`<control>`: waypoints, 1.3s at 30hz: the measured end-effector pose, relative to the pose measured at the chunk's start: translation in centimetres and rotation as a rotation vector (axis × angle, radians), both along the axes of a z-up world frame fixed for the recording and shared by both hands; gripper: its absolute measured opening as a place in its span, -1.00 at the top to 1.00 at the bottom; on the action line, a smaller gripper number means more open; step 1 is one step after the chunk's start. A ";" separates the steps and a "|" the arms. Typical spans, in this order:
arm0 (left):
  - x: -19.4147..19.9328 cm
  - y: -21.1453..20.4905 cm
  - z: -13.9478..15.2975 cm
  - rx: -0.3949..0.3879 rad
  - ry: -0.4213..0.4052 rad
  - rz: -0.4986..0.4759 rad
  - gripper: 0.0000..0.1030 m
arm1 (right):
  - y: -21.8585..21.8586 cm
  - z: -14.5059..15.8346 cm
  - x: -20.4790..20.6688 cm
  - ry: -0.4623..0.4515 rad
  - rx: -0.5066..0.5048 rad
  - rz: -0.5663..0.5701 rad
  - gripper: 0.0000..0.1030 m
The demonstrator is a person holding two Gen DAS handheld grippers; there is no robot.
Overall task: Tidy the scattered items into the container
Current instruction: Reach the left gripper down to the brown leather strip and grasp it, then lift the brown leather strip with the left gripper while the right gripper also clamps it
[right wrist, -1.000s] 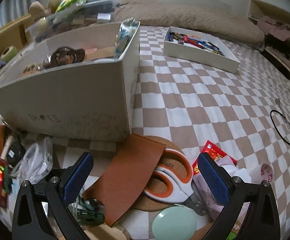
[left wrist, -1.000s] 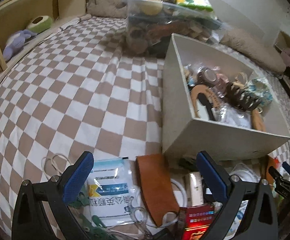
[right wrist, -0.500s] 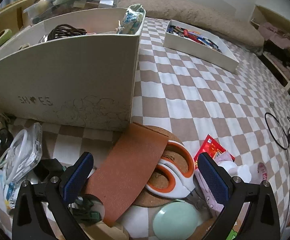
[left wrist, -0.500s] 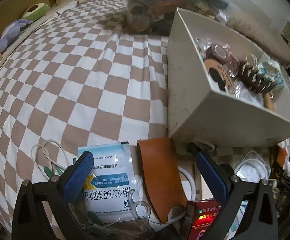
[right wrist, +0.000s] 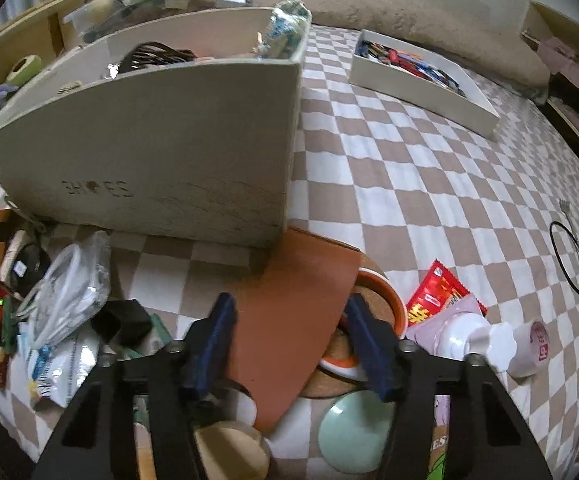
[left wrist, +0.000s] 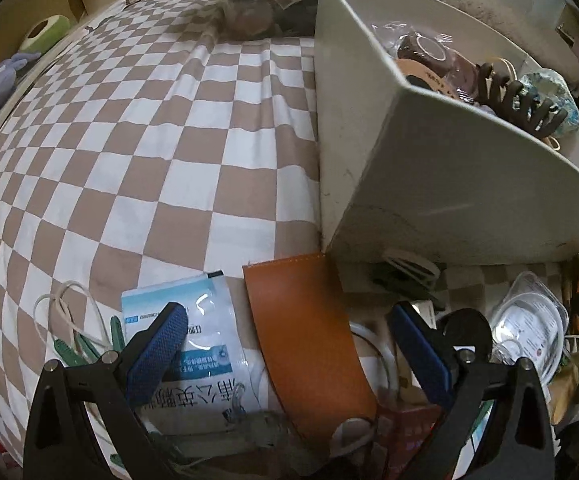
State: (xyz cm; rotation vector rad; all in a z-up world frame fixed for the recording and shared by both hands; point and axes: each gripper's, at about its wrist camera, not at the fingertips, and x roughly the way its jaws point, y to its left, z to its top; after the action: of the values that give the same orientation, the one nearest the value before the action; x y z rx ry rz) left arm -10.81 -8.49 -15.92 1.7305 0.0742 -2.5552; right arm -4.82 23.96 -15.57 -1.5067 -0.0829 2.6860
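Clutter lies before the box (right wrist: pixel 177 168), half hidden under both grippers. Right gripper (right wrist: pixel 291 344) is closing around the brown strip (right wrist: pixel 289 300); whether its pads touch is unclear. Left gripper (left wrist: pixel 285 356) gapes wide over the sachet (left wrist: pixel 193 340), holding nothing.

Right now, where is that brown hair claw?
In the left wrist view, the brown hair claw lies inside the white box, at its right end, beside a blue-patterned bundle.
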 end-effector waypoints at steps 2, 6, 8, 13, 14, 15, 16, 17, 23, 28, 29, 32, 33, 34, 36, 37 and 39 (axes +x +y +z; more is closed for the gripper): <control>-0.2 -0.2 -0.1 0.016 0.005 -0.002 -0.87 | 0.0 0.3 0.1 0.011 -0.005 0.002 -0.03; -0.8 -0.2 -0.3 0.012 0.015 -0.003 -0.74 | 1.6 0.8 0.2 0.032 -0.064 -0.044 0.42; -1.0 -0.1 -0.4 -0.006 0.011 -0.011 -0.53 | 2.7 1.1 0.3 0.042 -0.126 -0.068 0.56; -1.2 -0.1 -0.5 -0.011 0.011 -0.031 -0.01 | 3.4 1.2 0.4 0.055 -0.166 -0.090 0.61; -1.1 -0.1 -0.4 0.000 0.013 -0.034 -0.01 | 3.4 1.2 0.4 0.056 -0.170 -0.088 0.61; -1.0 -0.1 -0.3 0.011 0.014 -0.039 -0.01 | 3.5 1.1 0.2 0.057 -0.172 -0.088 0.61; -0.9 -0.1 -0.2 0.017 0.016 -0.041 0.00 | 3.5 1.1 0.3 0.059 -0.175 -0.088 0.61; -0.8 -0.1 -0.1 0.020 0.019 -0.040 0.02 | 3.6 1.1 0.3 0.061 -0.178 -0.088 0.61; -0.1 -0.5 1.1 0.067 0.056 -0.029 0.03 | 4.1 1.6 0.4 0.080 -0.198 -0.095 0.61; 0.6 -1.5 2.5 0.092 0.108 0.009 0.04 | 4.4 1.7 0.4 0.094 -0.215 -0.111 0.61; 0.7 -1.8 2.8 0.098 0.120 0.017 0.04 | 4.3 1.6 0.3 0.092 -0.204 -0.113 0.61; 1.1 -2.5 3.6 0.122 0.155 0.039 0.04 | 4.0 1.3 0.3 0.083 -0.150 -0.135 -0.07; 1.2 -2.7 3.9 0.127 0.169 0.046 0.04 | 3.7 1.3 0.3 0.088 -0.131 -0.131 -0.60; 1.4 -2.8 4.1 0.130 0.178 0.049 0.04 | 3.3 1.5 0.4 0.098 -0.112 -0.121 -0.67; 1.6 -2.9 4.7 0.141 0.200 0.052 0.04 | 2.3 1.5 0.5 0.099 -0.080 -0.083 -0.67; 1.8 -2.8 4.9 0.145 0.209 0.050 0.04 | 1.8 1.4 0.4 0.088 -0.071 -0.070 -0.67; 2.0 -2.7 5.5 0.153 0.232 0.046 0.04 | 1.1 0.6 0.1 0.054 -0.049 -0.052 -0.67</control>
State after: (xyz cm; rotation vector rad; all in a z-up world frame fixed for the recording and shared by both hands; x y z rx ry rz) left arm -8.85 -11.15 -10.38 1.4472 0.3228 -2.7684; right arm -4.73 25.04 -14.95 -1.4274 0.0238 2.7044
